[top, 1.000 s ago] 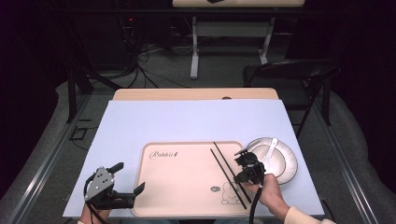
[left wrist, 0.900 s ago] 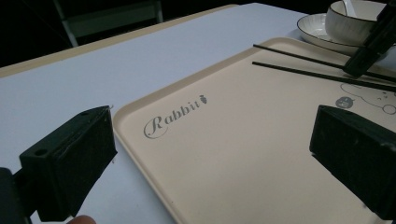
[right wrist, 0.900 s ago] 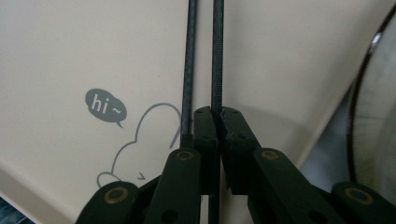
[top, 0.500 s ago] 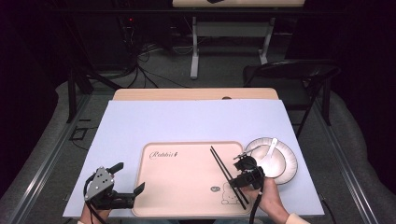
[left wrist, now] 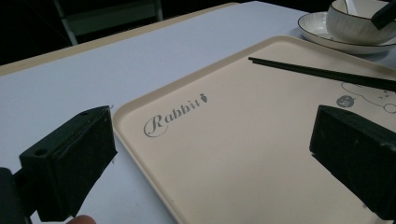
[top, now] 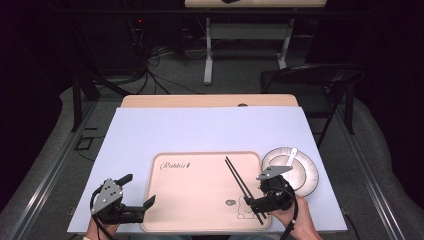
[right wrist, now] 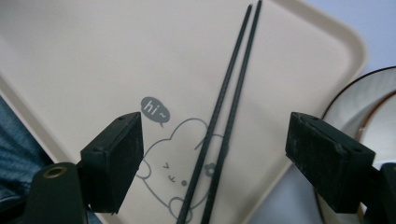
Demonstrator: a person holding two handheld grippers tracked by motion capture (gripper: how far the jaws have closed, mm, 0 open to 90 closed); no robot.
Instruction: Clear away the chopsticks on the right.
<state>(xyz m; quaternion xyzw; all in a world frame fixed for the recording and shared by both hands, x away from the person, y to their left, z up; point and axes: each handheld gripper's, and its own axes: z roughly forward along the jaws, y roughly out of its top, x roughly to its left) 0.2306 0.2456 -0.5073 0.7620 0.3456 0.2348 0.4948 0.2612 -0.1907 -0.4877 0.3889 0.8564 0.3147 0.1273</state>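
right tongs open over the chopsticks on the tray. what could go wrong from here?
1. The chopsticks are thin and lie flat on the tray; the right tongs straddle both and may pinch just one, or skid them.
2. The plate with bowl and spoon sits right beside that hand; a swing could knock it.
3. The left tongs hang open over the tray's edge and could nudge it.

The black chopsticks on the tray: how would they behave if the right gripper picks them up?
The chopsticks look thin, straight and stiff, so probably light. Lying loose as a pair on the smooth tray, they may slide or separate. The open right gripper straddles both.
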